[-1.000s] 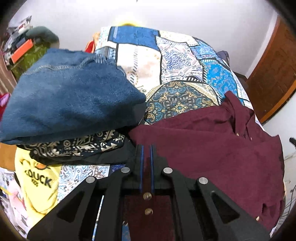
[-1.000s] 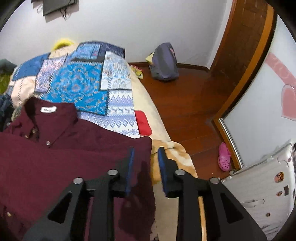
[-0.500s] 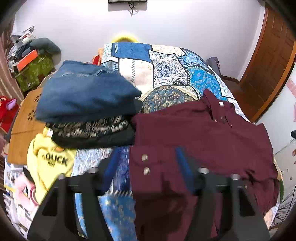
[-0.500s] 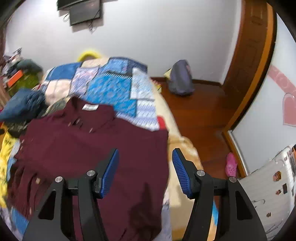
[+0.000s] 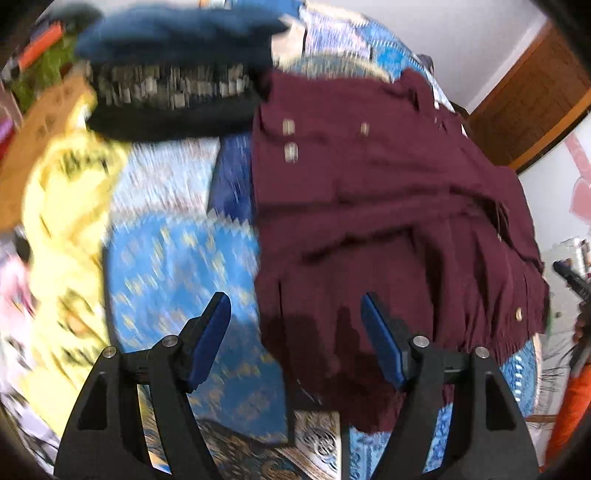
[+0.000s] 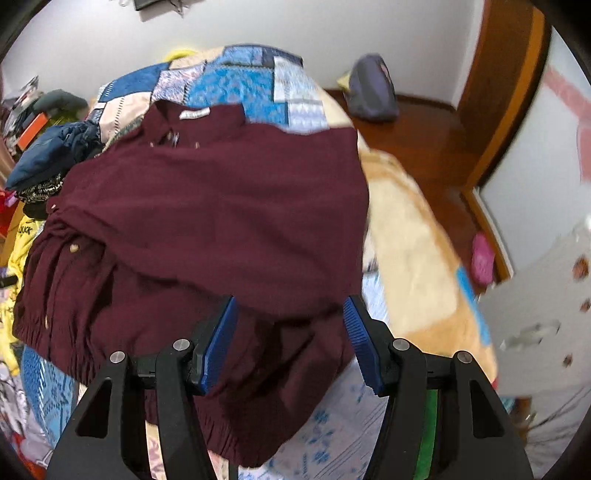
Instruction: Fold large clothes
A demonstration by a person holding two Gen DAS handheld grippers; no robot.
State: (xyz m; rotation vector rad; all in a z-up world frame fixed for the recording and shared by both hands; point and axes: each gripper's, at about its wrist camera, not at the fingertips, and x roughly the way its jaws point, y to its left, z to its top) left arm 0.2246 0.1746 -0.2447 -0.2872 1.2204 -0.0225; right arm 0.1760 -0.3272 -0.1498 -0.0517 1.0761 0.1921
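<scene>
Both apart, left hand-held gripper (image 5: 295, 314) and right hand-held gripper (image 6: 290, 317), holding nothing. Likely to slump: rumpled shirt (image 6: 221, 206) hem near bed (image 6: 406, 221) edge.

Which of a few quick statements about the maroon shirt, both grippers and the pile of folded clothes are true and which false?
1. Both grippers, left gripper and right gripper, are open. True.
2. The maroon shirt lies on the patchwork bedspread. True.
3. The right gripper clamps the shirt's collar. False: it grips nothing; the collar lies at the far end.
4. The folded jeans lie under the shirt. False: they top a separate pile beside it.
</scene>
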